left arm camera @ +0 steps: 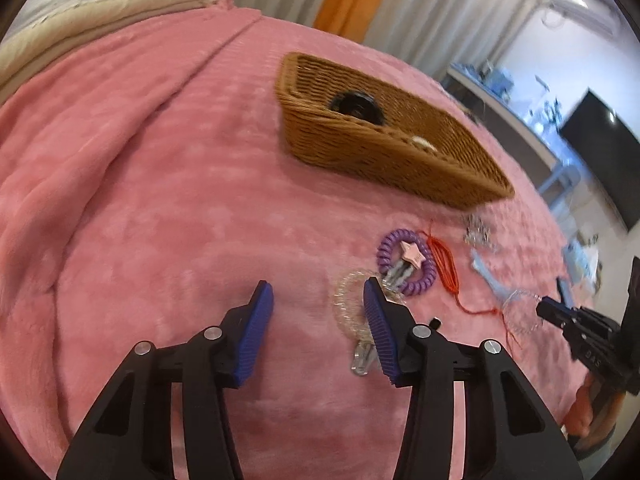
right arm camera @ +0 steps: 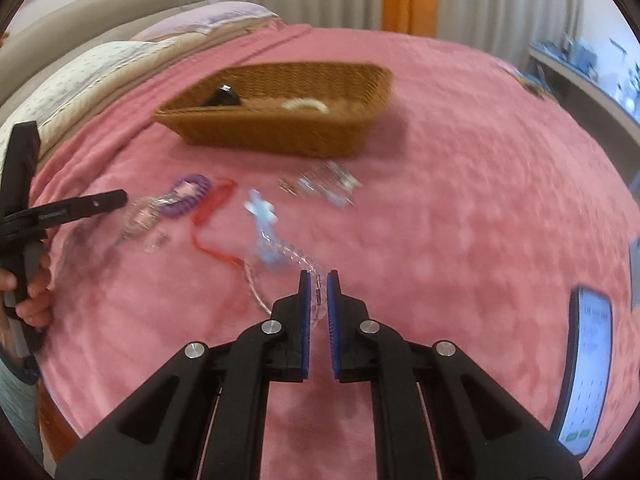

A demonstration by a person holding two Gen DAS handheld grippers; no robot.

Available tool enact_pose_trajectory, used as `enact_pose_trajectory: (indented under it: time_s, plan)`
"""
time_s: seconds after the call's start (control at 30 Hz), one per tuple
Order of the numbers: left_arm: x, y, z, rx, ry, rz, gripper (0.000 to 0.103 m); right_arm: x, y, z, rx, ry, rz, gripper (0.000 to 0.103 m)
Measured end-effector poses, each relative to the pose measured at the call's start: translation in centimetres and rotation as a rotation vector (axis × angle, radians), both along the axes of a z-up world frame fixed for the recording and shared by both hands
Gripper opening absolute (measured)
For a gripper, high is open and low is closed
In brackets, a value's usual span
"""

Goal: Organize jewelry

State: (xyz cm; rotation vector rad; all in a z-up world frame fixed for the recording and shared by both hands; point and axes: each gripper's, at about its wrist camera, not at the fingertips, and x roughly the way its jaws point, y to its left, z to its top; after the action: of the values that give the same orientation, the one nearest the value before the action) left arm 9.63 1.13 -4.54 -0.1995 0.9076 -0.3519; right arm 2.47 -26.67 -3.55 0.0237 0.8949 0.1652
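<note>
A brown wicker basket (left arm camera: 384,148) (right arm camera: 280,120) sits on the pink blanket and holds a black item (left arm camera: 354,106) and a white bracelet (right arm camera: 306,105). Loose jewelry lies in front of it: a purple coil band with a pink star (left arm camera: 406,266) (right arm camera: 188,194), a red cord (left arm camera: 444,270) (right arm camera: 212,202), a clear coil band (left arm camera: 350,308), a light blue piece (right arm camera: 262,216) and silver clips (right arm camera: 324,184). My left gripper (left arm camera: 318,292) is open above the blanket, its right finger beside the clear coil band. My right gripper (right arm camera: 319,278) is shut on a clear beaded bracelet (right arm camera: 280,276).
A phone (right arm camera: 588,368) with a lit screen lies on the blanket at the right. Pillows (right arm camera: 120,56) and a headboard are at the far left. Curtains, a shelf and a dark screen (left arm camera: 600,152) stand beyond the bed.
</note>
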Motion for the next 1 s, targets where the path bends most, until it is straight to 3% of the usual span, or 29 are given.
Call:
enact_pose_trajectory:
  time_s: [0.07, 0.2, 0.3, 0.37, 0.53, 0.57, 0.67, 0.73, 1.0]
  plan:
    - [0.3, -1.0, -0.2, 0.059, 0.008, -0.011, 0.045, -0.3, -0.4, -0.3, 0.010, 0.004, -0.004, 0.007]
    - [0.4, -2.7, -0.5, 0.189, -0.015, -0.016, 0.034, -0.9, -0.5, -0.9, 0.014, 0.018, 0.000, 0.008]
    - [0.1, -2.6, -0.7, 0.208, -0.020, -0.021, 0.019, -1.1, -0.4, -1.1, 0.012, 0.018, -0.005, 0.029]
    - [0.0, -2.2, -0.7, 0.185, -0.016, -0.022, 0.008, -1.1, -0.3, -0.9, 0.005, 0.006, -0.005, 0.033]
    - [-0.1, -0.9, -0.4, 0.091, -0.016, -0.010, 0.007, 0.4, 0.1, -1.2, -0.043, 0.025, -0.027, 0.033]
    - [-0.3, -0.9, -0.4, 0.080, -0.022, -0.010, 0.007, 0.8, 0.3, -1.6, -0.058, 0.035, -0.025, 0.030]
    - [-0.8, -0.6, 0.1, 0.050, -0.043, -0.016, 0.007, 1.0, 1.7, -2.0, -0.107, 0.031, 0.010, 0.007]
    - [-1.2, -0.6, 0.6, 0.039, -0.058, -0.020, 0.007, 0.6, 2.3, -1.7, -0.133, 0.014, 0.020, 0.006]
    - [-2.4, -1.0, 4.5, 0.005, -0.162, -0.030, 0.007, -0.3, 2.9, 2.8, -0.041, -0.070, 0.055, 0.006]
